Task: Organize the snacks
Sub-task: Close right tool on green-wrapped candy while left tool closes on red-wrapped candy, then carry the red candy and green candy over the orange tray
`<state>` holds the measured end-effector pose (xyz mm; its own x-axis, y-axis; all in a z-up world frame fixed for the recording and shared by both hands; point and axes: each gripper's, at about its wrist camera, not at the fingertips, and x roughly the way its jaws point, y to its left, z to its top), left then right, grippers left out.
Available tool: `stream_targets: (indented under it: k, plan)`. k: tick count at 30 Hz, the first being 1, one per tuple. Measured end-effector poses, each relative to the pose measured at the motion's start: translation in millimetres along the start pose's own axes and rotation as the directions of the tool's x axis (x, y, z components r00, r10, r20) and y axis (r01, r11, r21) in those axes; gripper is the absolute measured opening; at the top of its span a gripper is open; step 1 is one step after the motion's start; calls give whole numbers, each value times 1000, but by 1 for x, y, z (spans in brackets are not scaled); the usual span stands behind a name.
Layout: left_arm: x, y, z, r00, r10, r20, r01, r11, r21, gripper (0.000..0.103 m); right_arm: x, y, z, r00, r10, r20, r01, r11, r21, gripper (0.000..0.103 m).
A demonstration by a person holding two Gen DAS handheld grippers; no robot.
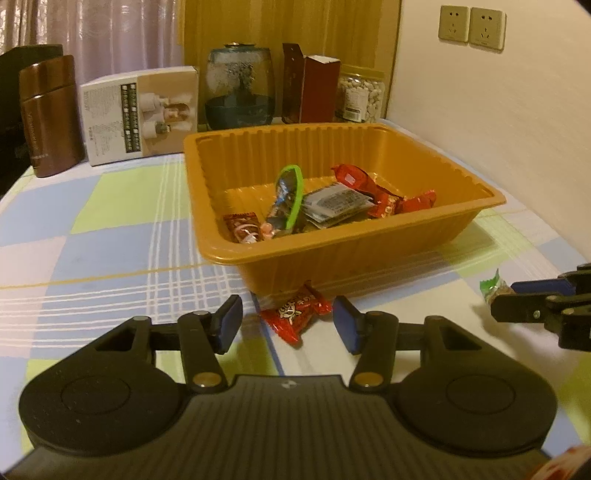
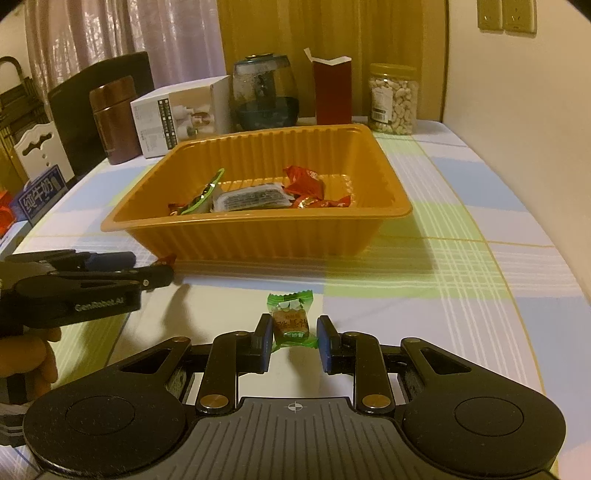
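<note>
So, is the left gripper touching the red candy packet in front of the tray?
Apart. The left wrist view shows tablecloth between the red candy packet and each blue pad of the left gripper.

**Count of things on the table**

One orange tray (image 1: pixel 369 258). Two wrapped snacks lie outside it on the cloth: one red packet (image 1: pixel 295 314) and one green-ended candy (image 2: pixel 291 321). Inside the tray lies a heap of about six or seven wrappers; the exact number cannot be told. Along the back: one brown flask (image 1: pixel 50 114), one white box (image 1: pixel 140 114), one glass jar (image 1: pixel 240 88), one dark red carton (image 1: pixel 317 88), one nut jar (image 1: pixel 360 94). Two wall sockets (image 1: pixel 471 27). Two grippers: left gripper (image 1: pixel 288 325), right gripper (image 2: pixel 293 343)
</note>
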<state>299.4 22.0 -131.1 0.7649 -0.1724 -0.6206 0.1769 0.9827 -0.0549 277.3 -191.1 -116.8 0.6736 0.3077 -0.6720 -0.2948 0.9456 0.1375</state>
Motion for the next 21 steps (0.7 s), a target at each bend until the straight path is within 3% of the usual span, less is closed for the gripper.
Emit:
stream_targets:
  k: [7,13,21]
  plan:
    - [4,-8,-3,1000,-10,-16,10,1000,26,26,0,3,0,1000,9,0,-9,1000,-3,26]
    - [-3,-13,-6,999,-7,-38,9,999,31,18,-1,5,1,1000,15,3,-15,1000,1,26]
    - [-19,-22,-9,996,-13,-86,16,999,31,16,-4,8,3,1000,22,10,-22,1000,7,26]
